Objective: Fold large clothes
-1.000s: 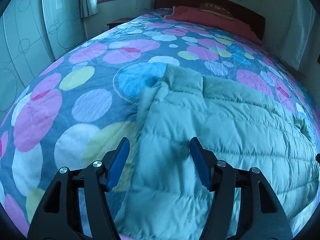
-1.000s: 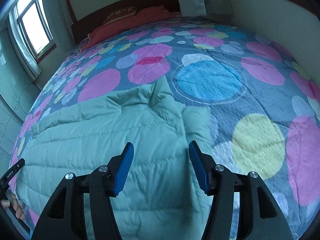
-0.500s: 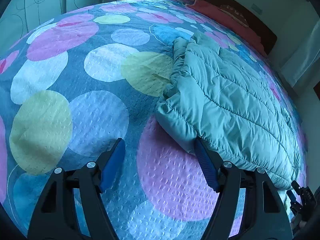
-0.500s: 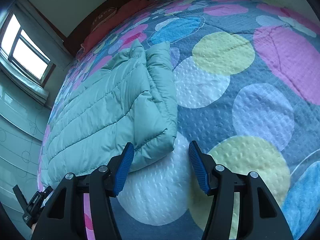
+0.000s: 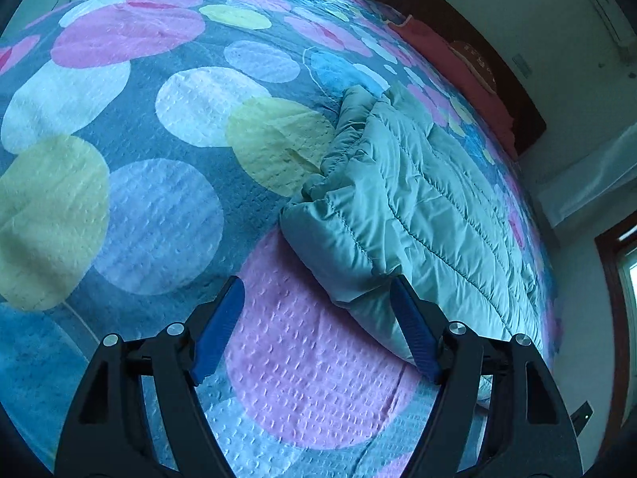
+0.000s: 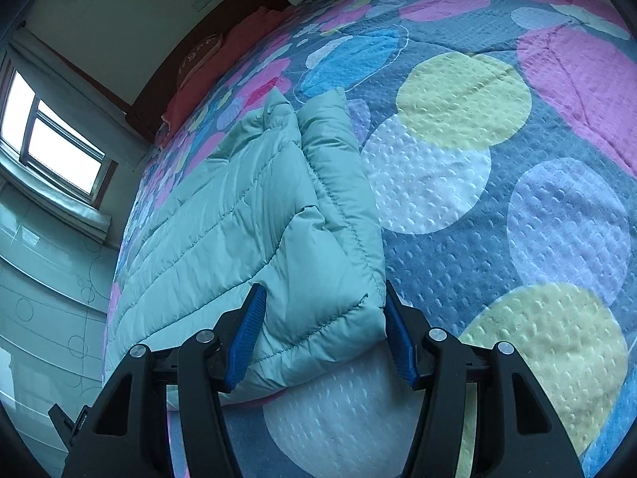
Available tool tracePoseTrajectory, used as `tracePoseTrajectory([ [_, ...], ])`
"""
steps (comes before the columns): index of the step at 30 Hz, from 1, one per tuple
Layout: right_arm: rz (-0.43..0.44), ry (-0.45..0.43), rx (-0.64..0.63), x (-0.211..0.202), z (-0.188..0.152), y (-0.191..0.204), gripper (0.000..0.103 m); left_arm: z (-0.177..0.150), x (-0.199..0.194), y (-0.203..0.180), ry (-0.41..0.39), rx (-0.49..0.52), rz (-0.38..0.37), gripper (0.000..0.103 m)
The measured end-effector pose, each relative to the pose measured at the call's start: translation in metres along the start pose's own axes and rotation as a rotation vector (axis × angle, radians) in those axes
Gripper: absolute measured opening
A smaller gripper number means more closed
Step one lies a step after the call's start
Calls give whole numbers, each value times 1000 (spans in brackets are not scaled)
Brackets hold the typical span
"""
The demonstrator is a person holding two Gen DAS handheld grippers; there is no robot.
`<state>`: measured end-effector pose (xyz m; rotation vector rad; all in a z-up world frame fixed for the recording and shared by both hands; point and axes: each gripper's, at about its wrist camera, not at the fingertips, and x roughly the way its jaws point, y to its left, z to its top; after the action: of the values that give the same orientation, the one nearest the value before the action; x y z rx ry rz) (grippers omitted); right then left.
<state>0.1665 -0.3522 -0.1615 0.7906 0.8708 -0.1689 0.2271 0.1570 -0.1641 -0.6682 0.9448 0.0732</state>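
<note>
A large mint-green quilted puffer jacket (image 5: 414,215) lies flat on the bed, partly folded, with a thick folded edge toward me. It also shows in the right wrist view (image 6: 254,219). My left gripper (image 5: 318,318) is open and empty, low over the bedspread, with the jacket's near left corner just ahead of its right finger. My right gripper (image 6: 322,318) is open, and the jacket's near right corner lies between its blue fingers (image 6: 249,330), ungripped.
The bed carries a blue bedspread (image 5: 167,215) with large coloured circles. A red pillow (image 5: 458,63) lies against the dark wooden headboard (image 5: 489,51). A window (image 6: 47,139) and a pale wardrobe wall stand on one side.
Both grippers have dropped from above the jacket's middle to its near edge, close to the bedspread. The right gripper has slid forward around the jacket's corner. Both stayed open.
</note>
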Motion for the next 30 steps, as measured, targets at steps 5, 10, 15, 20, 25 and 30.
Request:
tracePoseTrajectory([
  [5,-15,-7,-24,0,-5,1,58,9,8,1,-24,-26,-1,77],
  [10,-21,-18,-15,4,-3,3,60,20,15,-7,-42,-44,6,77],
  [15,-28,-47,5,7,-3,3,59,18,20,-4,-41,-86,4,42],
  [20,3,-48,47,9,-4,-1,32,14,20,-11,-44,-72,-13,19],
  [25,26,-53,29,5,-5,2,20,12,11,-16,-57,-29,-14,10],
  [30,40,-48,26,-8,-12,0,19,2,-3,-10,-52,-8,-6,9],
])
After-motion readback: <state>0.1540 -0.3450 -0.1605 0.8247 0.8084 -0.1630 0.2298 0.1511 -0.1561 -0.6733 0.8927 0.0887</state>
